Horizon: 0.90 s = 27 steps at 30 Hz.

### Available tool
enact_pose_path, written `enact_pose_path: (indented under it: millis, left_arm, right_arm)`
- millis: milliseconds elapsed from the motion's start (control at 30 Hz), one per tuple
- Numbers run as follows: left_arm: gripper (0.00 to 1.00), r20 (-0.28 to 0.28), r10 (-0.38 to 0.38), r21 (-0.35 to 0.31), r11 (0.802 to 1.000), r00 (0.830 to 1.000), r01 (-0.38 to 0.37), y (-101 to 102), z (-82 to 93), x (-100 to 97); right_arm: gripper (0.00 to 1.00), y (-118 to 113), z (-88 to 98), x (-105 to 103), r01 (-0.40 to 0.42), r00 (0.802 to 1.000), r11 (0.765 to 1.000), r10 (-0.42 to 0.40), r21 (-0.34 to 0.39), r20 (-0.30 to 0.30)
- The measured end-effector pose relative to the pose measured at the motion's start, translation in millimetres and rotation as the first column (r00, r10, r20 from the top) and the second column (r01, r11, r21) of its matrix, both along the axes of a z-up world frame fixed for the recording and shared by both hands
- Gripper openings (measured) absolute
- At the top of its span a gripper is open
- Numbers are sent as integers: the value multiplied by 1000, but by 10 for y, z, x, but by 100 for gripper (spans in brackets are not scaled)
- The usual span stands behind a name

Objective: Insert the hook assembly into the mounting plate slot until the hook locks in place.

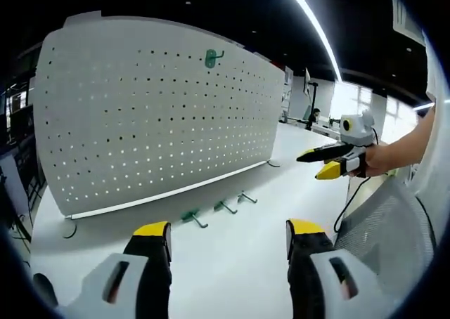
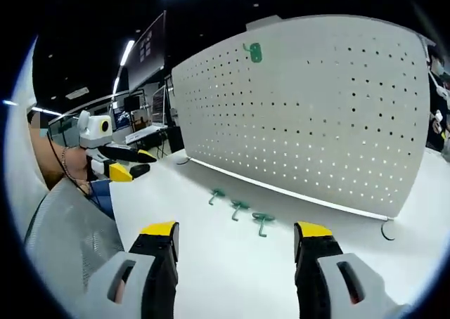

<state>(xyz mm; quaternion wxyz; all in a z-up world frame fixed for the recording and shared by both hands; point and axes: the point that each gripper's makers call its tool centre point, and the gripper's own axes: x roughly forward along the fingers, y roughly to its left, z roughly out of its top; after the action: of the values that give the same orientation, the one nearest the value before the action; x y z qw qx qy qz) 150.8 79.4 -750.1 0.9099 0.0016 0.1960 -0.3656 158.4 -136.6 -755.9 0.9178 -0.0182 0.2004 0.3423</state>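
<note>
We see a white pegboard panel (image 1: 155,115) standing upright on a white table (image 1: 232,263), curved by the lens, its face dotted with rows of small holes. This is the mounting plate. One green hook (image 1: 213,57) already hangs high on it, near the top edge, its small plate flat against the holes and its prong bending out from the face.

Three more green hooks lie loose on the table just in front of the panel's bottom edge, in a short row running along that edge. In the right gripper view they are the first hook (image 2: 216,194), the middle hook (image 2: 239,208) and the third hook (image 2: 263,220). Each looks like a small green base with a thin metal stem. Their long axes lie flat on the table, stems pointing away from the panel toward the table's near edge; the bend of each tip is too small for us to read with confidence.

The left gripper (image 1: 228,238) hovers above the table's near side with its yellow-tipped jaws spread wide, nothing between them. The right gripper (image 2: 235,238) is likewise spread and empty, aimed at the row of hooks.
</note>
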Motion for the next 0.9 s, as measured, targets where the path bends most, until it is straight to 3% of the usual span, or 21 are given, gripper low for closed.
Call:
enact_pose_path:
  millis: [533,900]
  left_arm:
    - [70,-25,-58,32,998,998,59,-79,-37,109]
    - [72,-83,-135,149,978,987,146,-106,-164,292]
  right_arm:
    - [64,11,14,-12,-10,1000,1000,10,1,-4]
    - [62,52,19,-37,-31,999,999,31,-8,-11]
